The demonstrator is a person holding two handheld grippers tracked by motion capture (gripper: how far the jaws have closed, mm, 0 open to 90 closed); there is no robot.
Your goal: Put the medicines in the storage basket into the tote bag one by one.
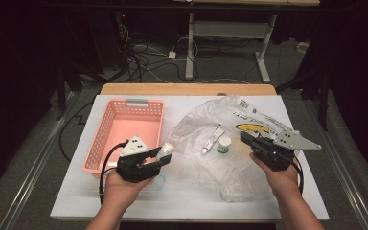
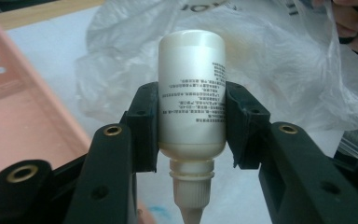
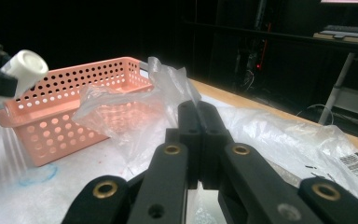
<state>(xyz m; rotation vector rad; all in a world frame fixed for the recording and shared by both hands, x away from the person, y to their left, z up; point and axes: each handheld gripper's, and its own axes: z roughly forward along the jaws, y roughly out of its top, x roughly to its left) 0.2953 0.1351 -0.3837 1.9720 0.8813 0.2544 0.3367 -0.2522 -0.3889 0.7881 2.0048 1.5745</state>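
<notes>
Hands come in from the bottom of the high view. Our left gripper point(image 1: 165, 155) clamps a small white bottle point(image 2: 192, 105) by its sides, nozzle toward the camera, just right of the pink basket point(image 1: 106, 139). Our right gripper point(image 1: 246, 138) has its jaws pressed together, pinching the edge of the clear plastic bag point(image 1: 206, 125) spread over the white table point(image 1: 182, 191). Farther out, on the bag, lie a small tube point(image 1: 212, 140) and a white jar point(image 1: 224, 143), close together.
</notes>
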